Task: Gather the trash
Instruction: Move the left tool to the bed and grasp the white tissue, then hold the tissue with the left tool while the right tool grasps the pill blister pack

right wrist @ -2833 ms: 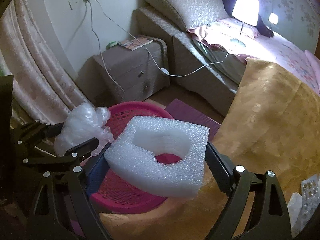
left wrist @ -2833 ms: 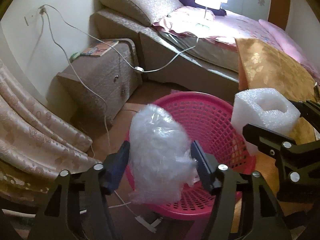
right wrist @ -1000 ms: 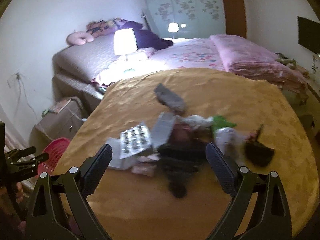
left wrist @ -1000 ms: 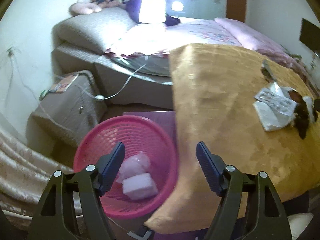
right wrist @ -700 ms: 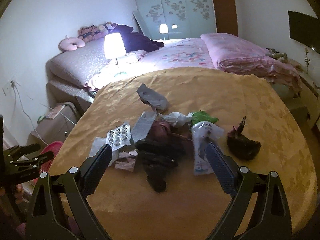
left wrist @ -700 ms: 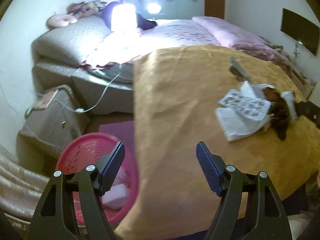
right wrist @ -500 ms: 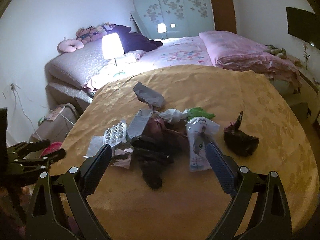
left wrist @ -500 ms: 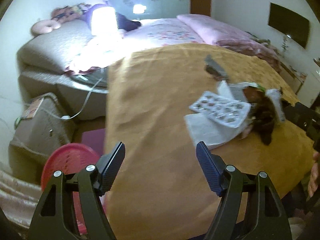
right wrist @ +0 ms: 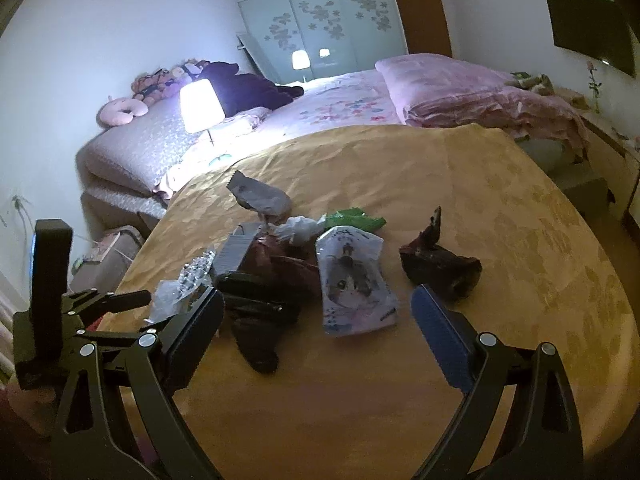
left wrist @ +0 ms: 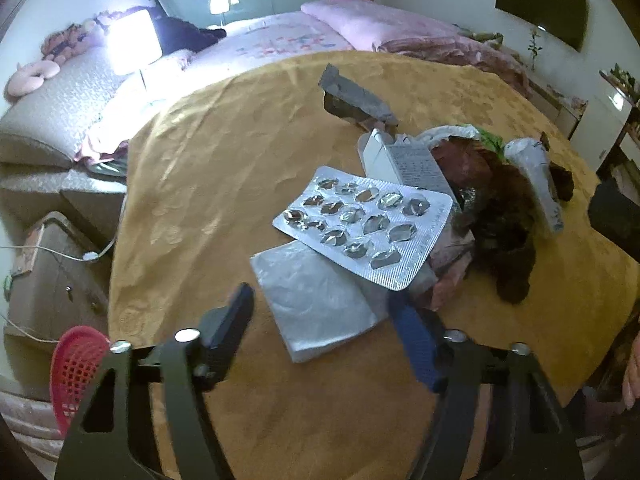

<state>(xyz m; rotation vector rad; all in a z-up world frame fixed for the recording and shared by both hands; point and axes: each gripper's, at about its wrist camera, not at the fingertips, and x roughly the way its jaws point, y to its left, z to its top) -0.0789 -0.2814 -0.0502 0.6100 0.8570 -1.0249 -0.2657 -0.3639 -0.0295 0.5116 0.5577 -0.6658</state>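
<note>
A pile of trash lies on the table with the golden cloth [left wrist: 224, 168]. In the left wrist view a silver foil packet [left wrist: 316, 300] lies nearest, with an empty blister pack [left wrist: 364, 226] on it. My left gripper [left wrist: 322, 312] is open and empty, its jaws on either side of the packet's near end. In the right wrist view my right gripper [right wrist: 316, 312] is open and empty just before a printed pouch [right wrist: 354, 280] and a black wrapper [right wrist: 256, 312]. A dark crumpled wrapper [right wrist: 440, 266] lies to the right. The pink basket [left wrist: 78, 372] shows at the left wrist view's lower left.
A grey wrapper [right wrist: 260, 196], a green wrapper [right wrist: 356, 218] and a white box [left wrist: 404, 164] also lie in the pile. A bed with a lit lamp [right wrist: 200, 106] stands behind the table. A nightstand [left wrist: 52, 264] with cables is at the left.
Both grippers let the bubble wrap and foam block fall into the pink basket, then swung right to the table. Both now sit open close to the trash pile.
</note>
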